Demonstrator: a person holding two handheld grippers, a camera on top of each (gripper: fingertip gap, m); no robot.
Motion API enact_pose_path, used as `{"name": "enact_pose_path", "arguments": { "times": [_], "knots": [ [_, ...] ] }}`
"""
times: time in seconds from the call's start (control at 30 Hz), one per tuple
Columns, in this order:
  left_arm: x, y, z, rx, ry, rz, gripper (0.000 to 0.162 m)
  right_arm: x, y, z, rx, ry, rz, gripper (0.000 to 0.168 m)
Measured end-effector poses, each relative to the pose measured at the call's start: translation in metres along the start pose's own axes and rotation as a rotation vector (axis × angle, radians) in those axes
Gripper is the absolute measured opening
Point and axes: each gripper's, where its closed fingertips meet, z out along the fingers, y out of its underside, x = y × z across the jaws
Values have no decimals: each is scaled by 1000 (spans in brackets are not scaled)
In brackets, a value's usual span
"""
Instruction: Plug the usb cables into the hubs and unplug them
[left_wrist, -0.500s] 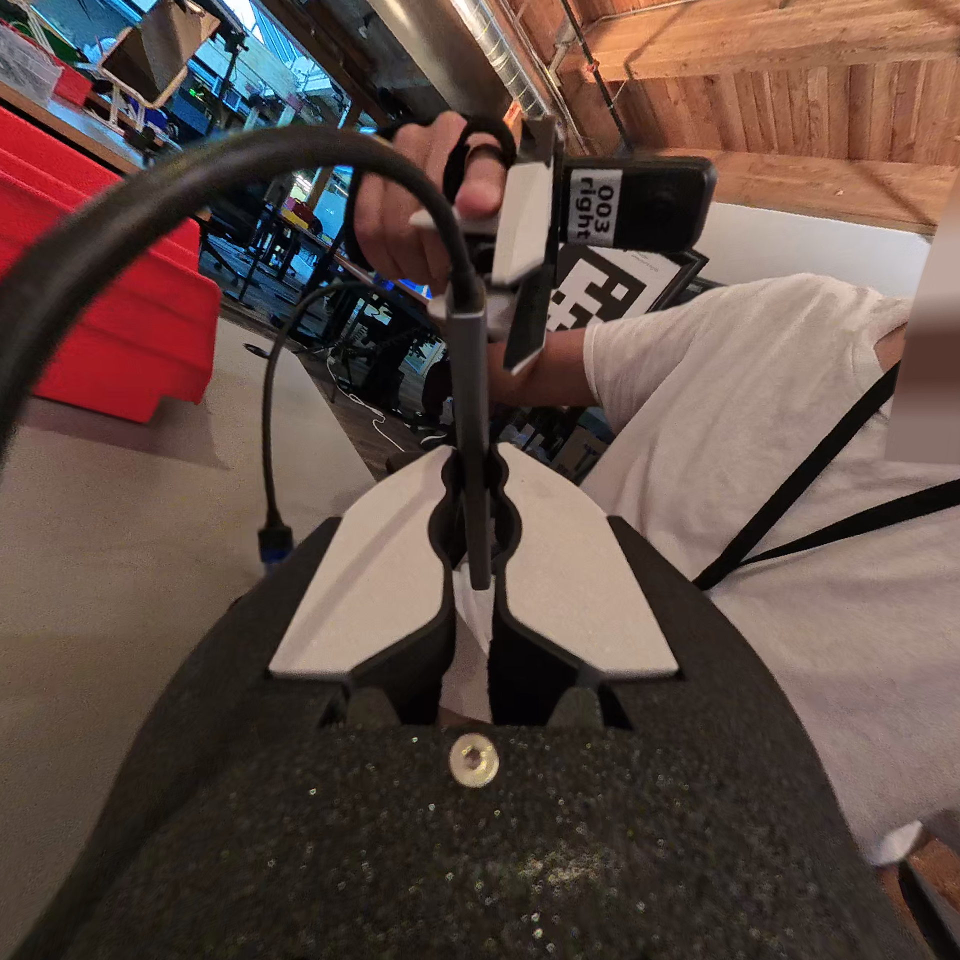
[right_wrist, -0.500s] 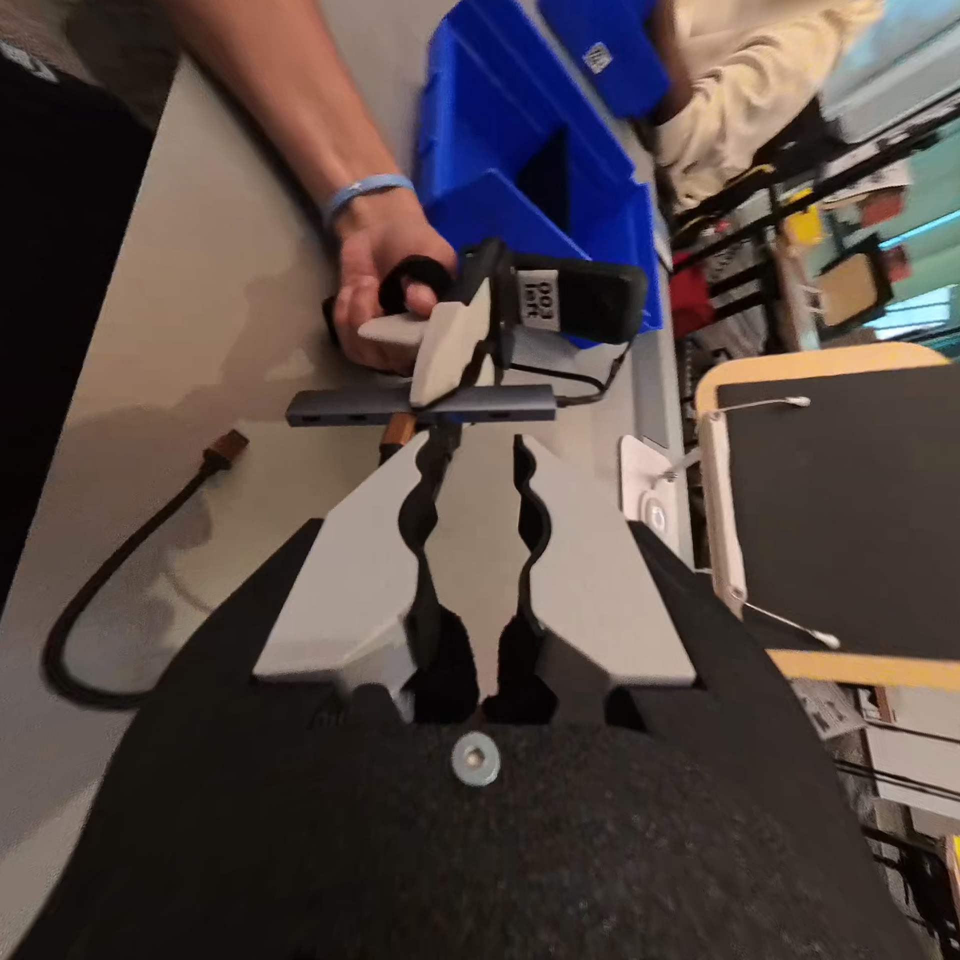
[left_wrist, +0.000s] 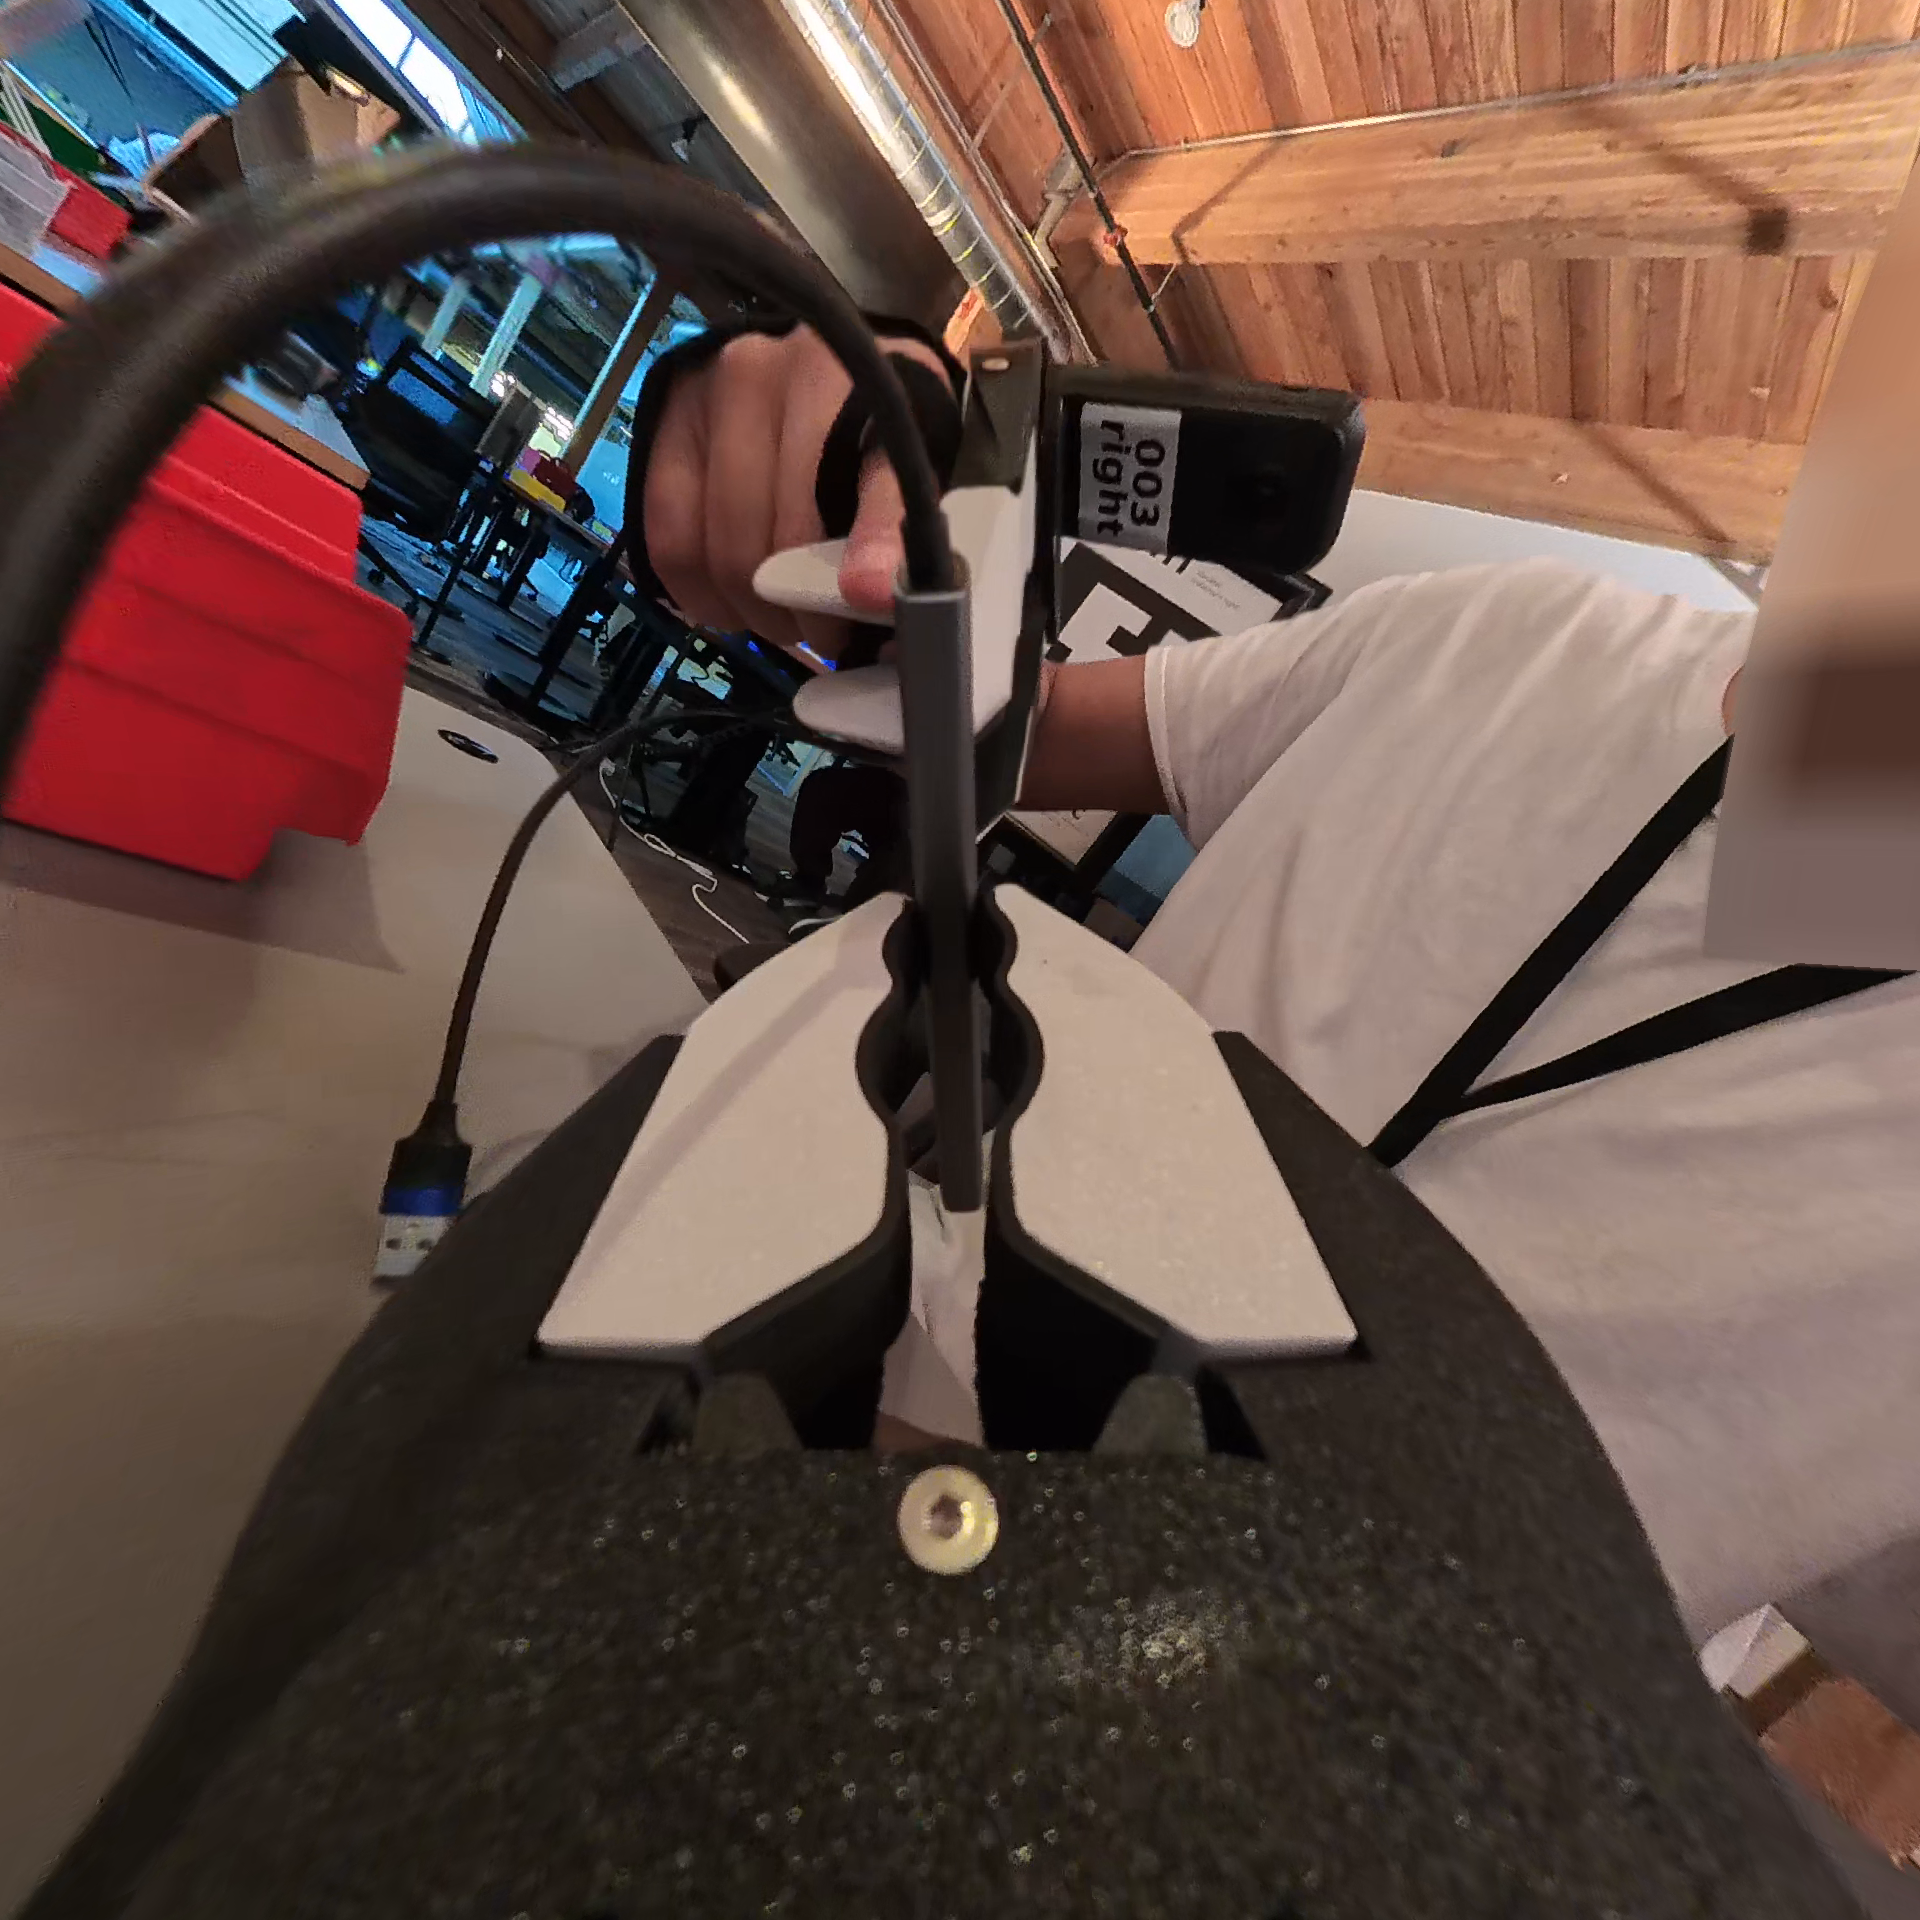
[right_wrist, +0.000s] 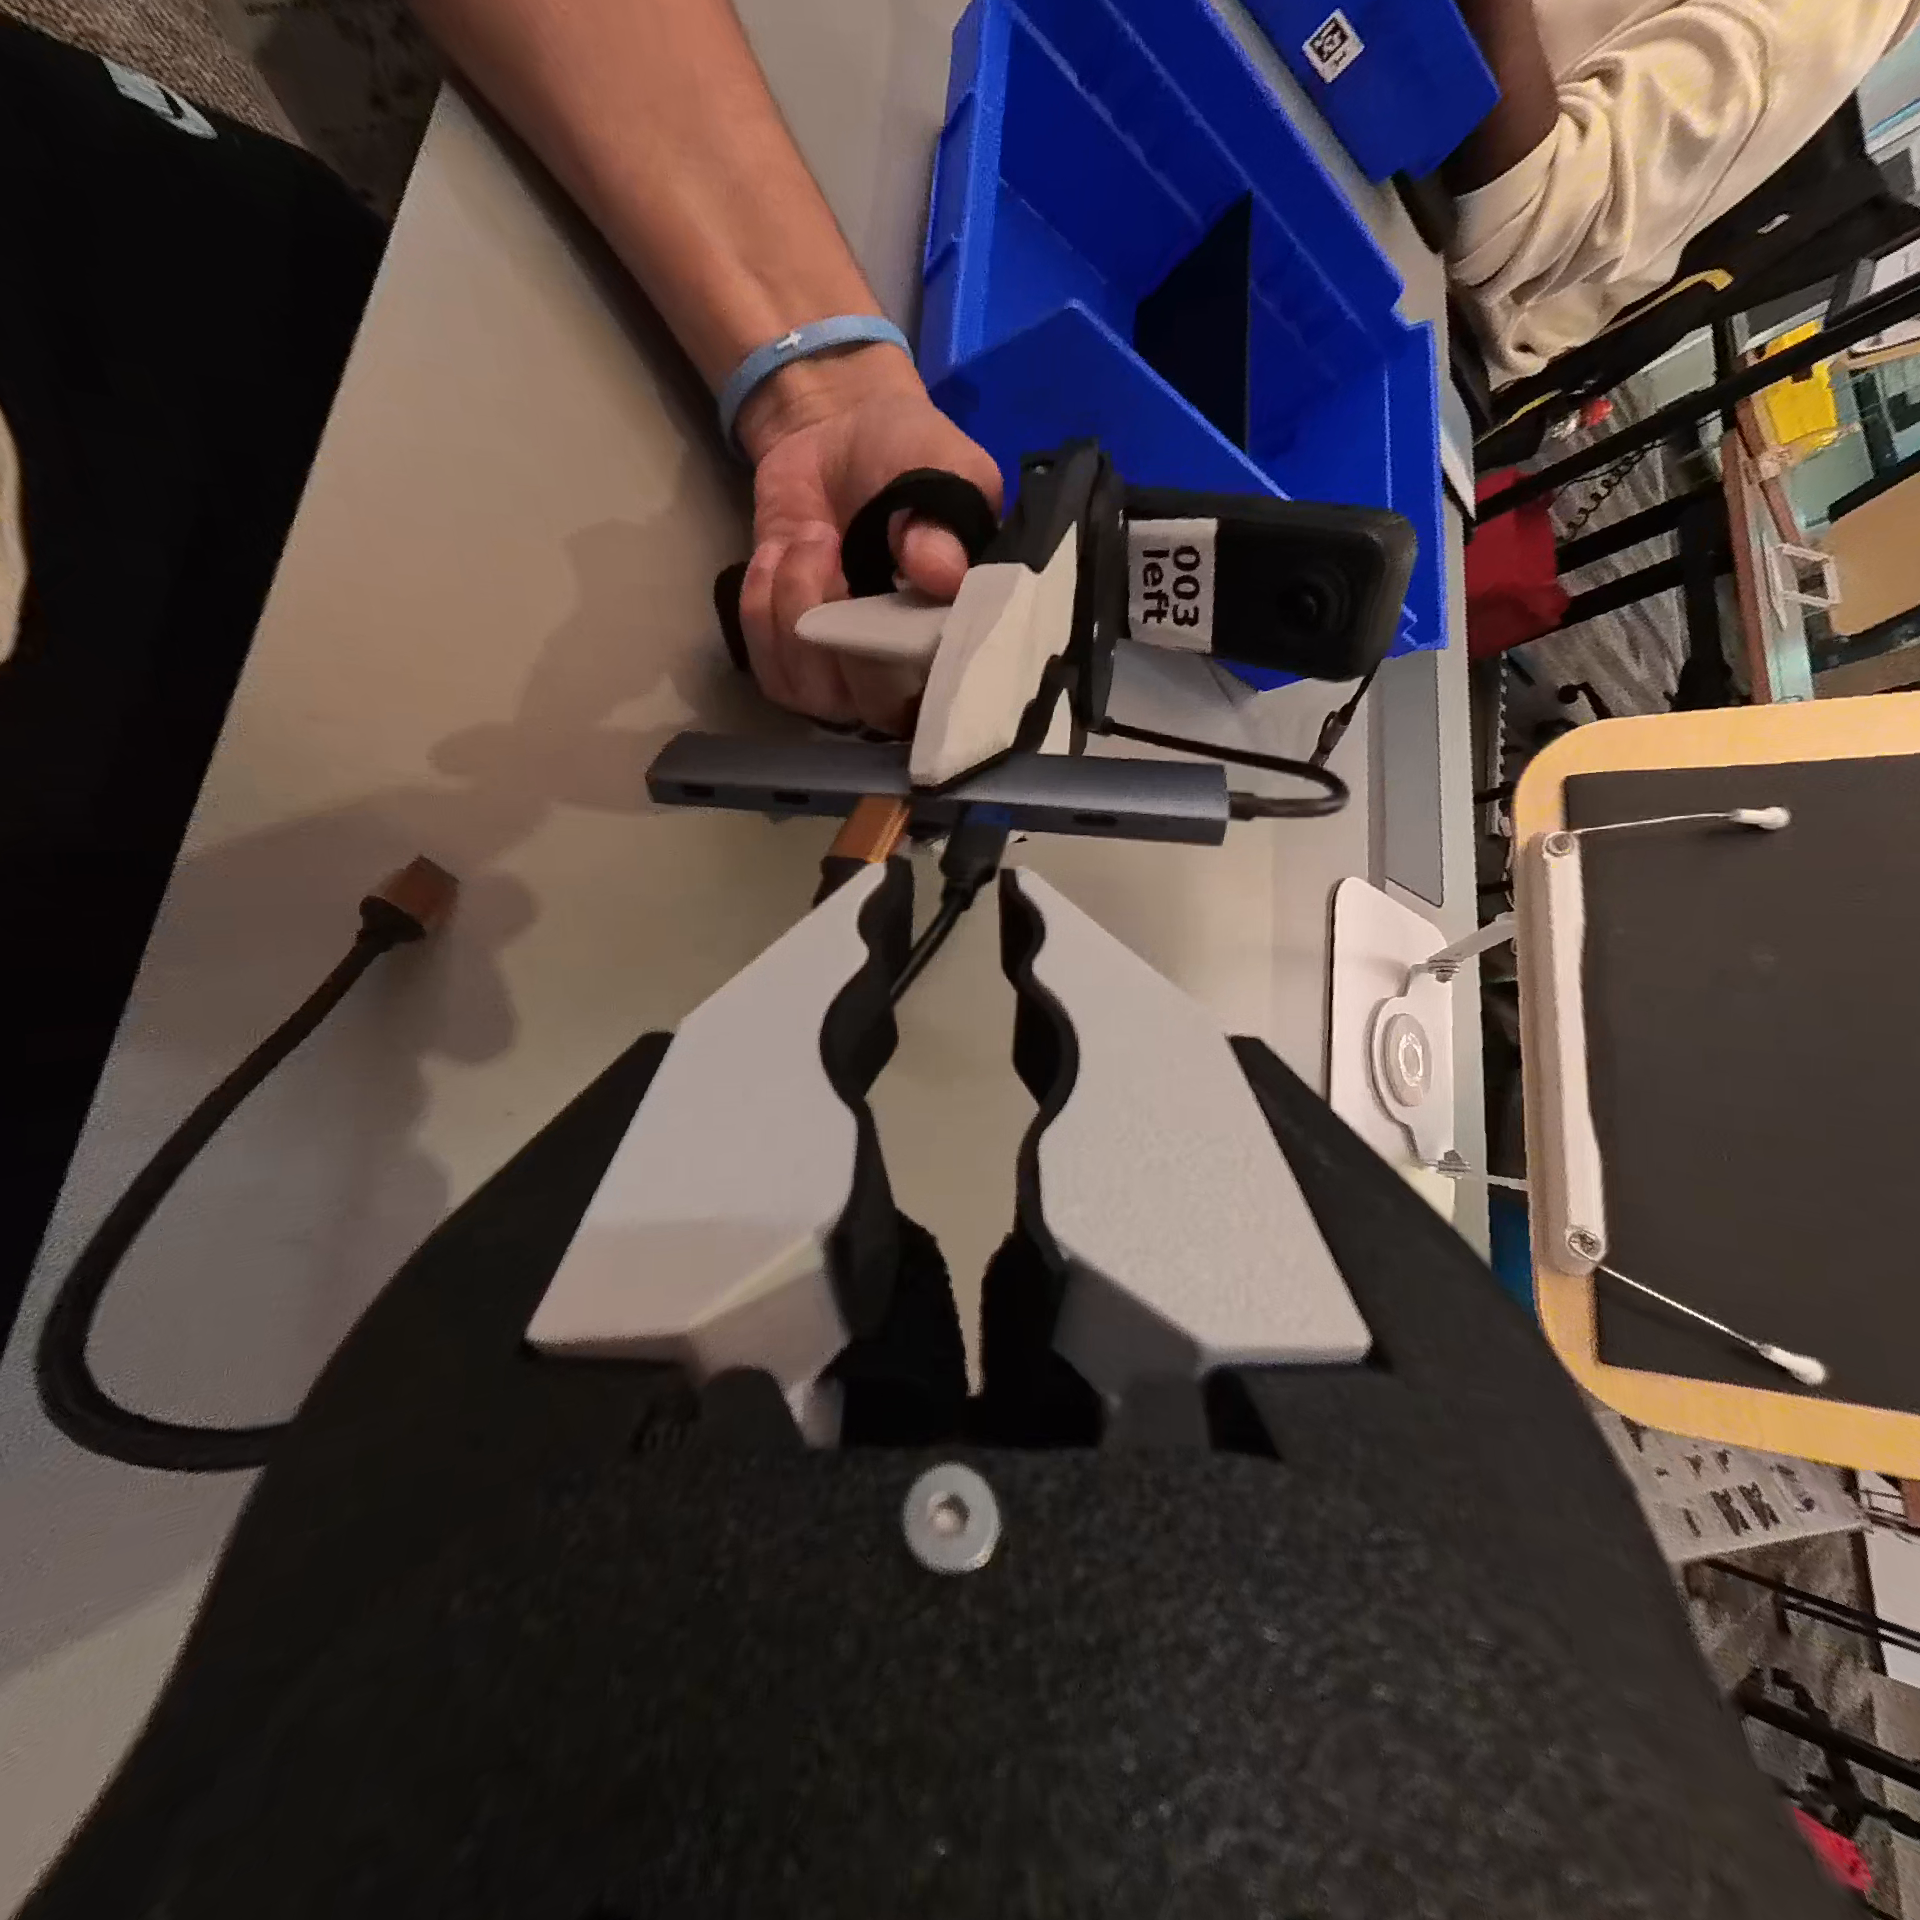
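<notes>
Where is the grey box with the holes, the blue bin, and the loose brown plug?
grey hub (right_wrist: 1122, 795), right wrist view: its long side face.
blue bin (right_wrist: 1091, 343), right wrist view: its front wall.
brown plug (right_wrist: 416, 891), right wrist view: its metal-coloured end, lying on the table.

Each hand-held gripper: black speckled body, silver screw, pale grey wavy-edged fingers. Person: white T-shirt, black straps, light blue wristband.

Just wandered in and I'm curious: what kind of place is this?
Probably a workshop or lab in a converted industrial building: stacked blue storage bins and red ones on a worktable, exposed wooden ceiling with a metal duct.
</notes>
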Motion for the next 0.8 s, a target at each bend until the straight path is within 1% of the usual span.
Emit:
{"name": "enact_pose_path", "arguments": {
  "times": [0.13,0.2,0.33,0.47,0.6,0.8],
  "knots": [
    [0,3,2,-10,14,-16,9,1,-2,7,29,7,-4,15],
    [-1,3,1,-10,12,-22,9,0,-1,10,30,10,-20,12],
    [-5,-3,-4,21,-5,-31,9,8,3,13,22,85,-18,10],
    [-5,-8,-5,39,-47,60,9,13,3,11,11,156,-56,9],
    [-7,-4,-2,18,-73,101,9,9,4,8,4,167,-98,9],
    [-9,-1,1,5,-90,124,9,6,7,5,11,185,-98,9]
  ]
}}
